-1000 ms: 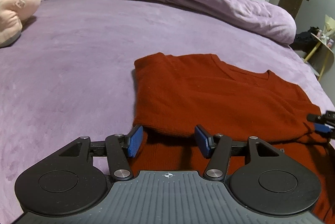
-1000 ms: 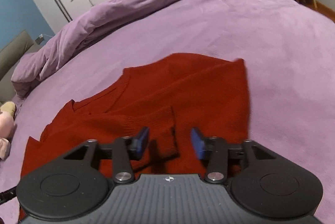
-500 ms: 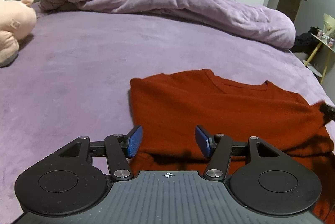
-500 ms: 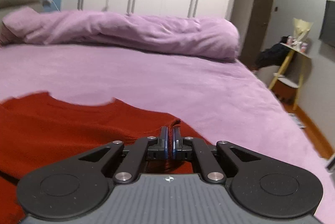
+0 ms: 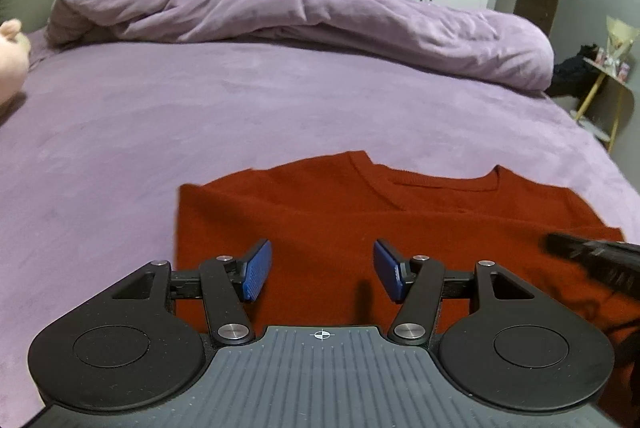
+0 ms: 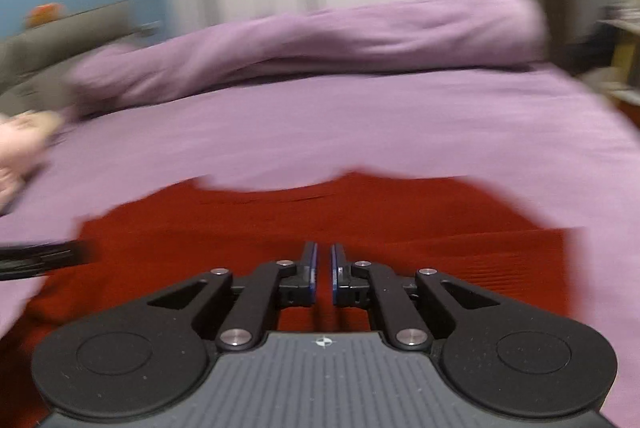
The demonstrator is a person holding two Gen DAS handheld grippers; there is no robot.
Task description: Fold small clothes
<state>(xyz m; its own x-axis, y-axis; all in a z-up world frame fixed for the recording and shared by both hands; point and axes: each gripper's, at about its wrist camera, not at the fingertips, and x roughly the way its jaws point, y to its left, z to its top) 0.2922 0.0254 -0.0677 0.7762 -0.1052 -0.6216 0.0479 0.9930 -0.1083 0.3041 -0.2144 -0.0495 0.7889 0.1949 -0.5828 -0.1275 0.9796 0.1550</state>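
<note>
Sweater (image 5: 360,228), rust red and knitted, lies flat on the purple bed (image 5: 200,100) with its neckline turned away from you and both sleeves seemingly folded in over the body.

On the left side, your left gripper (image 5: 322,270) hangs over the near left part of the cloth. Its jaws stand at a middle width with nothing between them, only the red knit below. The left edge of the garment is a straight folded line, just to the left of the blue pads (image 5: 256,270). This is a good place to pinch, because there you take all layers together and they will not slide apart.

The knit looks soft, light and a little thick. I judge it will droop at once when you lift it, and it will stretch if you pull at one point only. The velvety bed cover probably holds the cloth a bit, so lift before you carry; do not drag.

On the right side, your right gripper (image 6: 324,270) has its jaws nearly together, with a thin gap. This view is blurred, and I cannot tell if a fold of cloth is pinched there or if the pads only sit above it. Under it the folded sleeve makes a ridge. If you grip there, take the hem corner, not the loose ribbed cuff.
</note>
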